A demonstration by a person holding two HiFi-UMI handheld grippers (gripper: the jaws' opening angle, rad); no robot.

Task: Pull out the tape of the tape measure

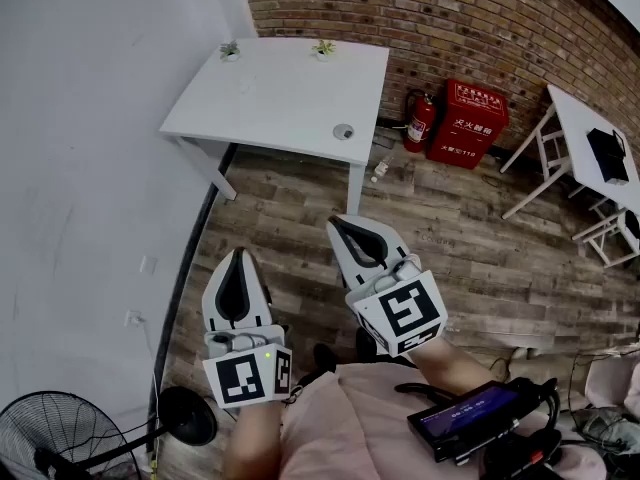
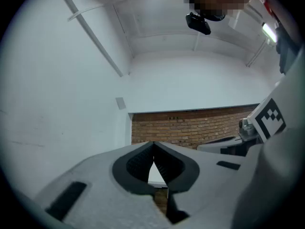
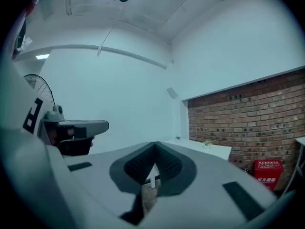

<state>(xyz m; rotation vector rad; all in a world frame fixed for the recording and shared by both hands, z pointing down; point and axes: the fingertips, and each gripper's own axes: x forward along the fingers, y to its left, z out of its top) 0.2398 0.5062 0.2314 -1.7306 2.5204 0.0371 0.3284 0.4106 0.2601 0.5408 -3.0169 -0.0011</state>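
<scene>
A white table (image 1: 270, 93) stands ahead by the brick wall. Near its front right corner lies a small round grey thing (image 1: 343, 130), too small to tell whether it is the tape measure. My left gripper (image 1: 238, 253) is held level over the wooden floor, well short of the table, its jaws shut with nothing between them. My right gripper (image 1: 340, 220) hangs beside it, a little further forward, also shut and empty. In the left gripper view the left gripper (image 2: 153, 144) has its pads meeting at the tips. The right gripper view shows the right gripper (image 3: 155, 144) closed the same way, pointing toward the table (image 3: 209, 149).
Two small potted plants (image 1: 322, 48) stand at the table's far edge. A fire extinguisher (image 1: 420, 120) and a red box (image 1: 468, 123) sit by the brick wall. Another white table (image 1: 590, 138) is at the right, a floor fan (image 1: 55, 433) at the lower left, a white wall on the left.
</scene>
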